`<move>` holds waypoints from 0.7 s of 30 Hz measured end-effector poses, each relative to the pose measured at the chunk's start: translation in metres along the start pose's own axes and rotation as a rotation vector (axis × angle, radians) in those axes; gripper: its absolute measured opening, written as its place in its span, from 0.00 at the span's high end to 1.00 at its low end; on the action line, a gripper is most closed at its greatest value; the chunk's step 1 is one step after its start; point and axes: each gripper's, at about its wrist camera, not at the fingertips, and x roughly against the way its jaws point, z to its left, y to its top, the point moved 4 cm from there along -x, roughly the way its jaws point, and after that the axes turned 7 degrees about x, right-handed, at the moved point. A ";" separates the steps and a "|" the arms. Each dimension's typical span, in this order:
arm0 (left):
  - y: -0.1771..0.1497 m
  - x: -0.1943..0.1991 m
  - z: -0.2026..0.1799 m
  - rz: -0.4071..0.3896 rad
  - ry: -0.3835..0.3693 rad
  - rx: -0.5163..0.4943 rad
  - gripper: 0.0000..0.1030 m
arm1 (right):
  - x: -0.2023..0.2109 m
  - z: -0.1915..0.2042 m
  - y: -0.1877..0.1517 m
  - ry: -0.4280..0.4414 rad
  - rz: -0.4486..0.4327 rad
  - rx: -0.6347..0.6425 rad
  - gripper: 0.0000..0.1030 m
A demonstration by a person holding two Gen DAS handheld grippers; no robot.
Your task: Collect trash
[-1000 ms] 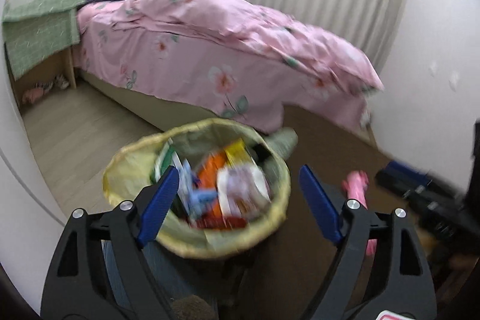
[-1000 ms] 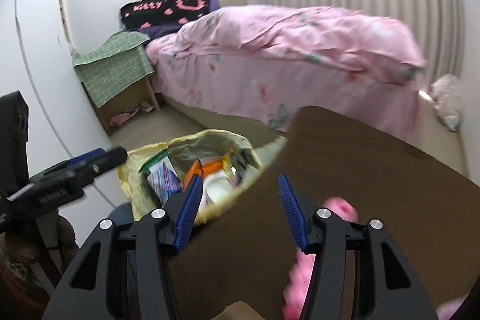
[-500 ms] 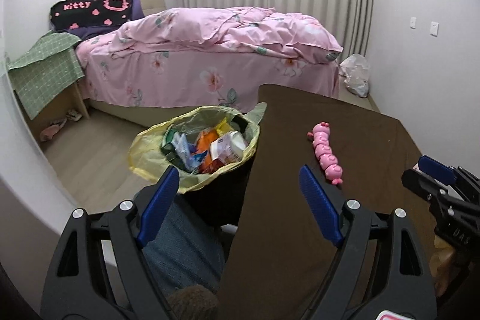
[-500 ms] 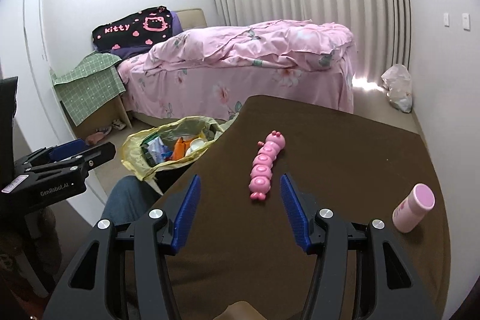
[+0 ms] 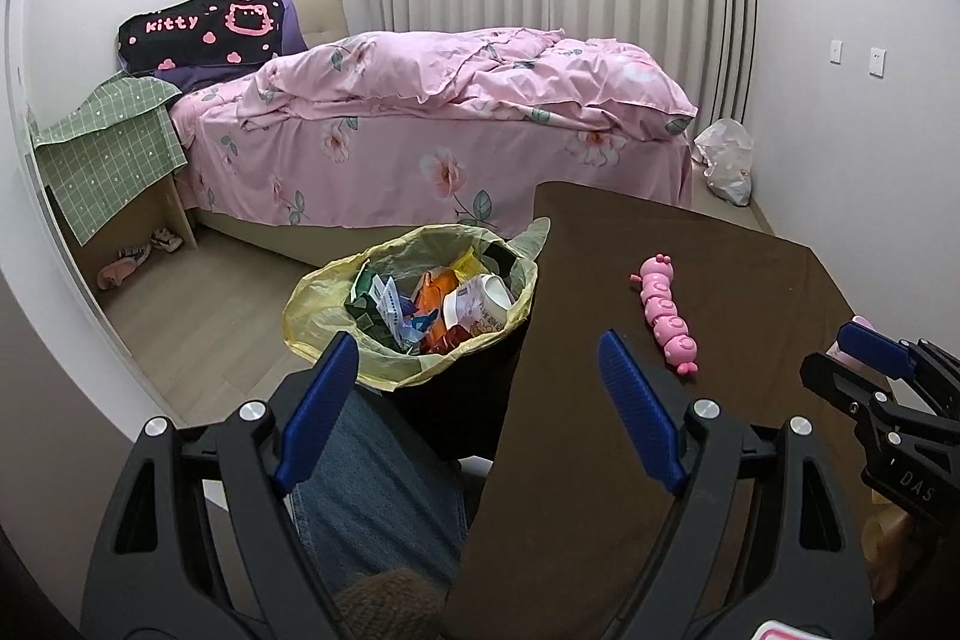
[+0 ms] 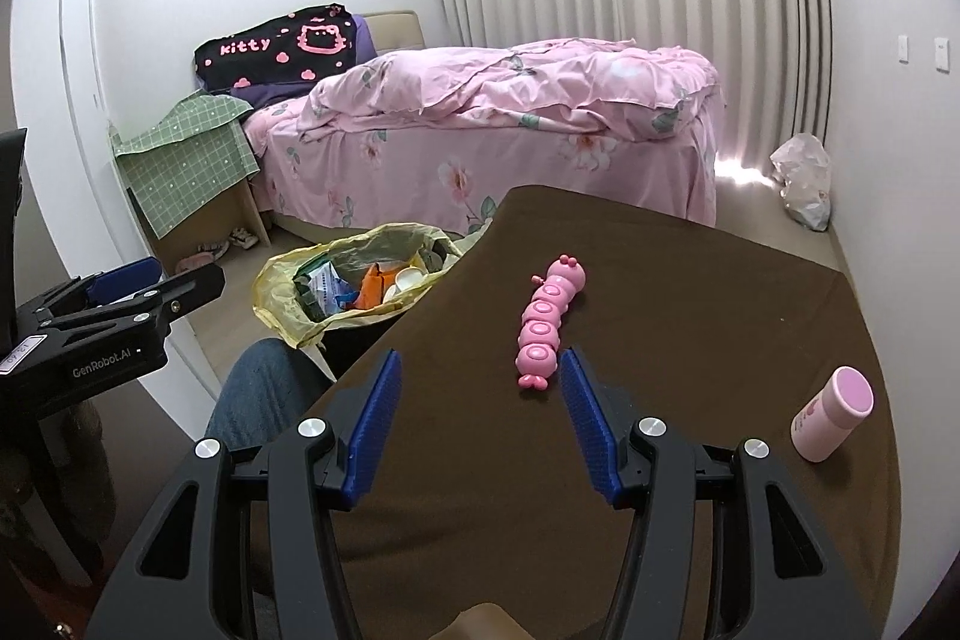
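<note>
My left gripper (image 5: 474, 400) hangs wide open and empty above the table edge; my right gripper (image 6: 477, 415) is open too, holding nothing, its ribbed blue pads (image 6: 372, 421) just short of the glossy pink caterpillar toy (image 6: 546, 322) on the matte brown table (image 6: 690, 292). The bin (image 5: 414, 307), lined with crinkled yellow plastic, brims with cartons and wrappers beside the table's left edge.
</note>
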 end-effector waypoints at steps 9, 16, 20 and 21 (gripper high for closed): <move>-0.001 0.000 0.000 0.002 0.001 0.002 0.24 | 0.001 0.005 0.000 -0.008 0.003 0.021 0.50; -0.002 -0.001 0.000 0.004 -0.003 -0.001 0.24 | 0.000 0.005 0.001 -0.009 0.006 0.021 0.50; -0.002 -0.003 -0.001 0.005 -0.006 -0.006 0.24 | 0.000 0.005 0.001 -0.010 0.005 0.023 0.50; -0.002 -0.003 -0.001 0.005 -0.006 -0.004 0.24 | 0.000 0.005 0.000 -0.011 0.007 0.024 0.50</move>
